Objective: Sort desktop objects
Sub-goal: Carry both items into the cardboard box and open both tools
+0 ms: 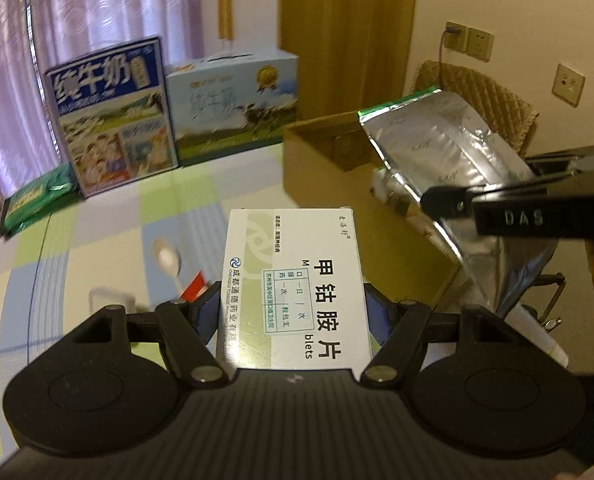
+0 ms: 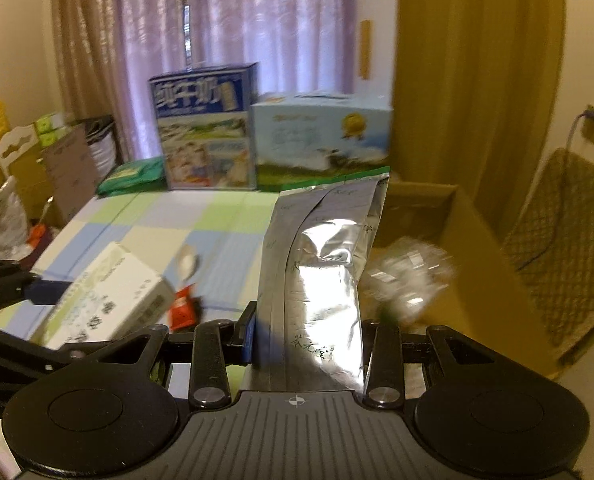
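Left wrist view: the left gripper [image 1: 293, 304] is clamping one white medicine box [image 1: 295, 288] between its blue-padded fingers [image 1: 207, 312], holding it above the checked tablecloth [image 1: 109, 232]. The box is showing large black characters 甲钴胺片, the letters "blets", and a small stamped dosage label. Two milk cartons are standing at the far table edge: a dark blue one [image 1: 113, 116] printed 纯牛奶 and a pale blue one [image 1: 233, 104] with a gold seal. One green packet [image 1: 37, 200] is lying beside them. One white spoon [image 1: 168, 258] and one red packet [image 1: 195, 286] are lying on the cloth (both blurred). One open cardboard box [image 1: 325, 168] is sitting to the right, and one silver foil bag [image 1: 457, 168] is leaning over it, pinched by the right gripper [image 1: 437, 204], whose body is reading "DAS".

Right wrist view: the right gripper [image 2: 305, 340] is closing on the single foil bag [image 2: 321, 280], holding it upright beside the cardboard box [image 2: 457, 248]; faint handwriting is running down the foil (I cannot read it). Something silvery [image 2: 409, 280] is lying inside the box, too blurred to name. The left gripper [image 2: 49, 292] is carrying the medicine box [image 2: 109, 292] at the left, above the cloth [image 2: 169, 216]. The two cartons, dark blue [image 2: 205, 136] and pale [image 2: 321, 136], are standing behind.
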Demonstrator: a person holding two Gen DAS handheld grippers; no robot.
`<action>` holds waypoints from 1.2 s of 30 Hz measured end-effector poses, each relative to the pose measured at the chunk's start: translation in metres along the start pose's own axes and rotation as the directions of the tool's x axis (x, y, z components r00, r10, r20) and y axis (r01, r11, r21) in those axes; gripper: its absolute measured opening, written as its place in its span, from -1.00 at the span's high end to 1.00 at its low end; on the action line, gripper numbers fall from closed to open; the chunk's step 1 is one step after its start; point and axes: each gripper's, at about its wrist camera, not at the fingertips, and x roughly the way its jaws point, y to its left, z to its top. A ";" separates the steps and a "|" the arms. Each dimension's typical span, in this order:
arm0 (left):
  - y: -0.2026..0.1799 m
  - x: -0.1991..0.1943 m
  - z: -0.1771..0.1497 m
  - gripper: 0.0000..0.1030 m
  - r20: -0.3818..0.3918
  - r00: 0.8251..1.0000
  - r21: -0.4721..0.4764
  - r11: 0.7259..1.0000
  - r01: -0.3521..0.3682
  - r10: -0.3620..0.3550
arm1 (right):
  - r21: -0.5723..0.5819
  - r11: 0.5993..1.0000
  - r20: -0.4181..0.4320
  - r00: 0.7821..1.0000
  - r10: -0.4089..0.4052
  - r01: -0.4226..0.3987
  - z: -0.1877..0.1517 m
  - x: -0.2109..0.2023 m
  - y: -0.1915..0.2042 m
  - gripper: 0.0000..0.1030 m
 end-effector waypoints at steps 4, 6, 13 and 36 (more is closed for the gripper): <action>-0.014 0.012 0.017 -0.30 0.001 1.000 0.020 1.000 0.016 -0.016 | 0.012 0.999 -0.005 0.999 -0.036 0.036 0.013 0.006 -0.033 0.31; -0.018 0.019 0.025 -0.30 0.001 1.000 0.024 0.999 0.023 -0.023 | 0.017 0.998 -0.010 0.999 -0.052 0.052 0.022 0.014 -0.049 0.31; -0.025 0.048 0.045 -0.29 -0.005 0.999 0.034 0.998 0.044 -0.044 | -0.010 0.998 -0.046 0.997 -0.069 0.068 0.040 0.051 -0.072 0.31; -0.038 0.105 0.074 -0.29 -0.022 0.994 0.053 0.993 0.106 -0.105 | -0.045 0.980 -0.117 0.973 -0.200 0.196 0.017 0.098 -0.131 0.34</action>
